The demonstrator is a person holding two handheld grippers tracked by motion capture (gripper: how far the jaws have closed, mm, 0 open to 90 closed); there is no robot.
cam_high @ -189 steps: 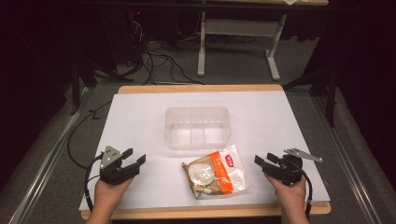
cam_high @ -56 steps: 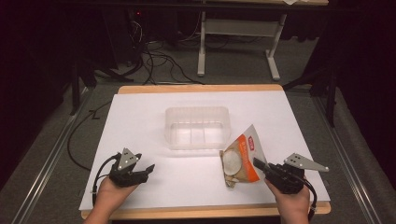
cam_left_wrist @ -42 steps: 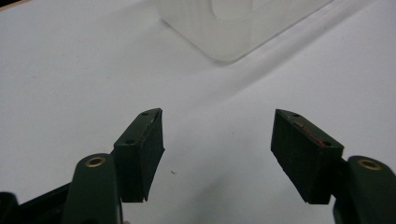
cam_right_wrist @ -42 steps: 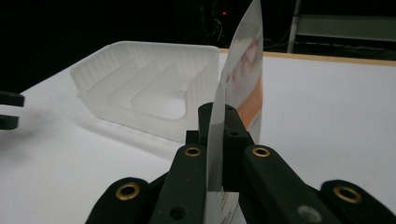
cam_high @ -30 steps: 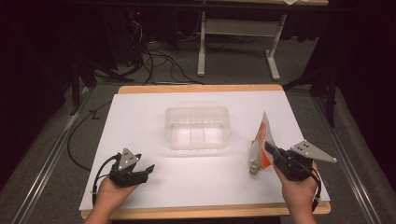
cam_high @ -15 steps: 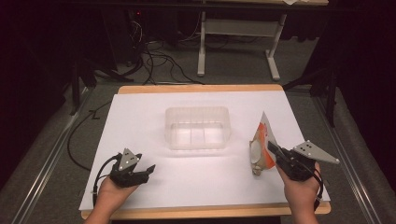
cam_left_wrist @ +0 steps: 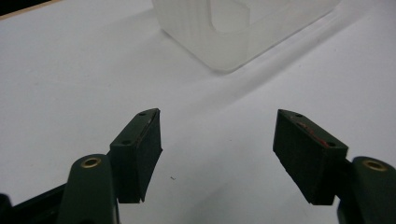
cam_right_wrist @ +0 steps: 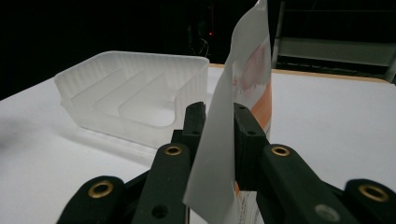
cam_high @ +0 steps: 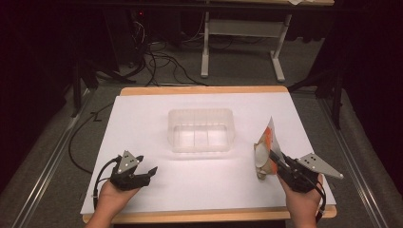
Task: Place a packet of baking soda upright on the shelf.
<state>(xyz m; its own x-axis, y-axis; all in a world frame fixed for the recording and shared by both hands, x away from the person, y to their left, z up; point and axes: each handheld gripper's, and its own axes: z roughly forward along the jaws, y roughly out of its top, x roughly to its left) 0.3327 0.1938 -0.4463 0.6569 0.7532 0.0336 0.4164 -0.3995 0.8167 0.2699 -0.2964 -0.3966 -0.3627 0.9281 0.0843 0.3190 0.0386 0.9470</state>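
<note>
Currently, in the high view, the packet stands on edge at the lower right of the frame, on the white counter, to the right of the clear tray and apart from it. Its long axis runs nearly upright, with the top corner pointing toward the upper part of the frame and tilted slightly right. The right gripper holds the packet at its lower edge. The left gripper rests at the lower left, well apart from both items.

In the left gripper view, the left gripper has its jaws spread wide with nothing between them. A corner of the tray sits at the top of the frame.

In the right gripper view, the right gripper has the packet between its pads. The jaws have just been opening slightly, yet the sheet appears still pinched. The packet rises edge-on from the bottom centre to the top of the frame, its printed face turned to the right. The tray, with its internal dividers, lies at centre left.

Judged progress: the packet is lifted off its flat side and stood up; it is not yet in the tray. Transfer over the rim and release into a compartment probably remain.
</note>
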